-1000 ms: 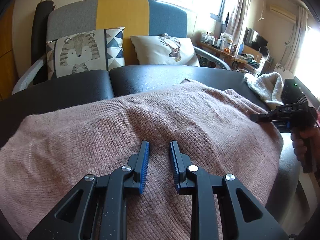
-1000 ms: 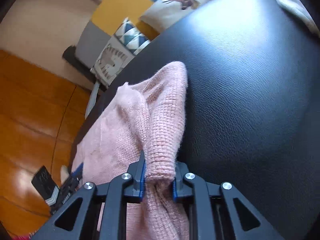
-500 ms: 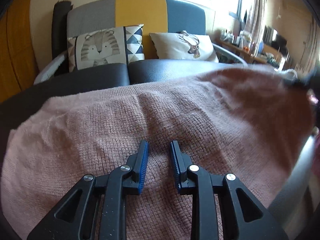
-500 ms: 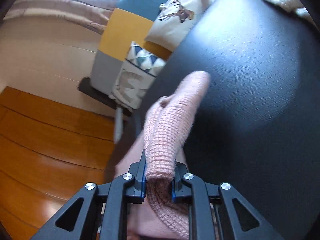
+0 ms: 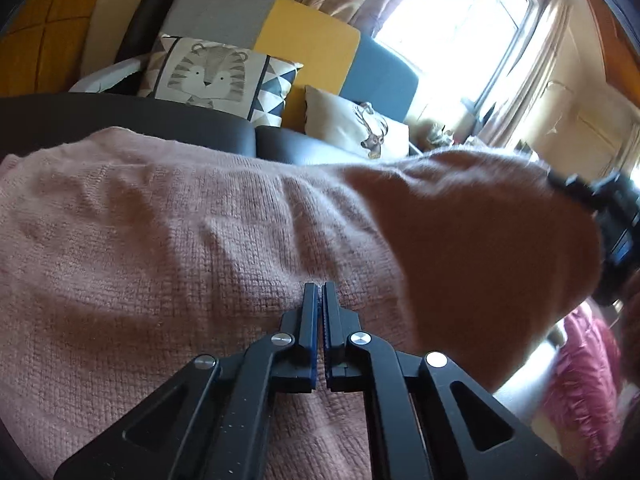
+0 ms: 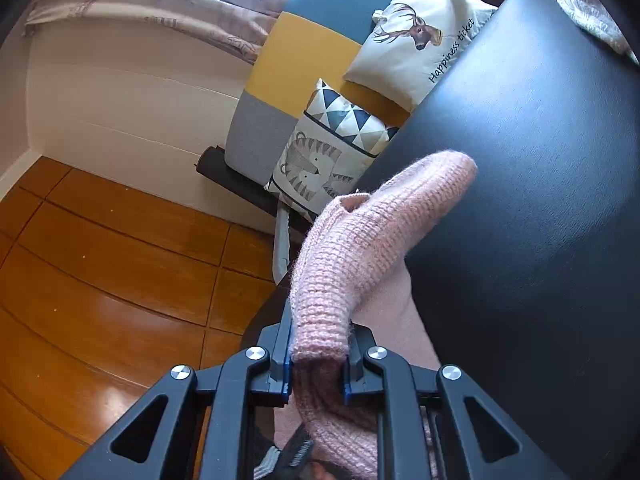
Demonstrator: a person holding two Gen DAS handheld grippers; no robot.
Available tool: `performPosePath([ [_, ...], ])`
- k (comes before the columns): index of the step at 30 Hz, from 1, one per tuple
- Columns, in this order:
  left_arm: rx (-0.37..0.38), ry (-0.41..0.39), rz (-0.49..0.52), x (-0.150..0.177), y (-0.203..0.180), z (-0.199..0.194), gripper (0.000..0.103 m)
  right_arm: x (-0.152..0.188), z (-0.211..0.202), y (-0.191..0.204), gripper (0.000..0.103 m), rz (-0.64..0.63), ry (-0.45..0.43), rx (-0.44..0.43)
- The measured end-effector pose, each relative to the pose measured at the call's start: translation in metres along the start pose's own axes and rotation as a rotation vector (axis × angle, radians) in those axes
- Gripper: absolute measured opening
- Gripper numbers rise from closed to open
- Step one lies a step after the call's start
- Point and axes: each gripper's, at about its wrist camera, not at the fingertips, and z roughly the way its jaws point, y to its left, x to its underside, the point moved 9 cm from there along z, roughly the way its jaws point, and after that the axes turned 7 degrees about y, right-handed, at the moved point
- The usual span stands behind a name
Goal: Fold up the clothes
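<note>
Left tool (image 5: 320,286): fingers drawn together to a thin slit, tips pressed down on the pink sweater (image 5: 160,240), nothing seen between them.
Right tool (image 6: 318,320): fingers clamped on a thick rolled fold of the sweater, raised above the desk (image 6: 540,200).
Right tool in the left wrist view (image 5: 612,216): blurred, at far right, beside the lifted cloth.

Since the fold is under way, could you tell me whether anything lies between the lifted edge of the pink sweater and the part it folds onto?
Nothing visible does. The right gripper holds the pink sweater by its edge; only the left gripper, shut, rests on the flat part.
</note>
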Motion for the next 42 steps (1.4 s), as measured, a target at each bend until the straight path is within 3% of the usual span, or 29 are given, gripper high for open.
performPosePath([
  [8,-0.079,0.047,0.004,0.009,0.008,0.017,0.002,0.014,0.021,0.047,0.016,-0.080,0.033,-0.018],
  [18,-0.003,0.066,-0.045,0.010,0.012,0.016,0.002,0.060,0.096,0.130,0.016,-0.223,0.157,-0.039],
  [23,0.035,0.039,-0.069,0.023,0.019,-0.016,0.002,0.087,0.140,0.145,0.016,-0.264,0.217,0.003],
  [26,0.058,-0.022,-0.032,0.037,0.016,-0.041,0.006,0.091,0.150,0.147,0.016,-0.258,0.222,0.020],
  [31,0.129,0.017,0.138,0.072,-0.016,-0.034,0.006,0.094,0.160,0.151,0.016,-0.261,0.225,0.045],
  [42,0.141,-0.082,0.235,0.088,-0.032,-0.035,0.006,0.101,0.174,0.159,0.016,-0.292,0.237,0.094],
])
